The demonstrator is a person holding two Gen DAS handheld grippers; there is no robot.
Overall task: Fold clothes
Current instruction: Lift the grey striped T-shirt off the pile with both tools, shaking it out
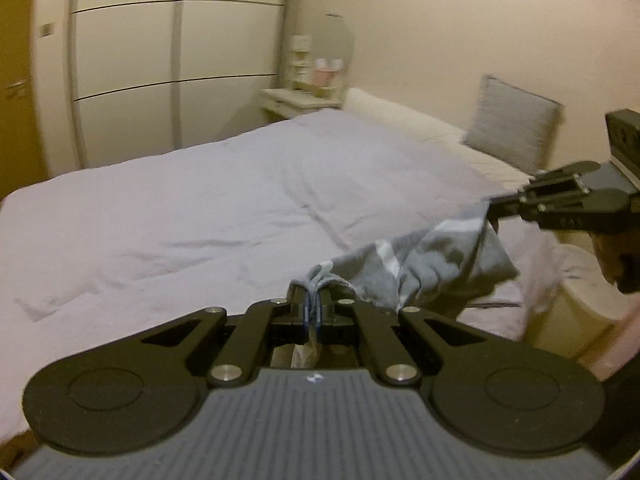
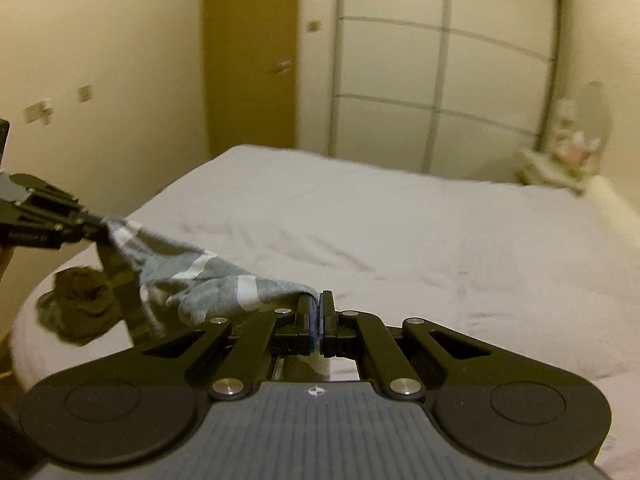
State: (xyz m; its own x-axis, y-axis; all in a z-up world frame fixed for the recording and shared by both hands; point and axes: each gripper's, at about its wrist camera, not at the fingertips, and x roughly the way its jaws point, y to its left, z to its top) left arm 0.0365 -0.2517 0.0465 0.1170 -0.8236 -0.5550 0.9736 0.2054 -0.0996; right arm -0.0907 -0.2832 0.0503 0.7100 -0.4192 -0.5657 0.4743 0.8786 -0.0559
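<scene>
Above bed — grey garment pinched, both grippers; markings unreadable.

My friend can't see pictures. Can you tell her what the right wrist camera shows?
Two black tongs hold a grey garment with white stripes stretched in the air over a bed with a white cover. The right tongs pinch one end up close, and the left tongs pinch the other end. A dark clothes heap lies on the bed's corner.
</scene>
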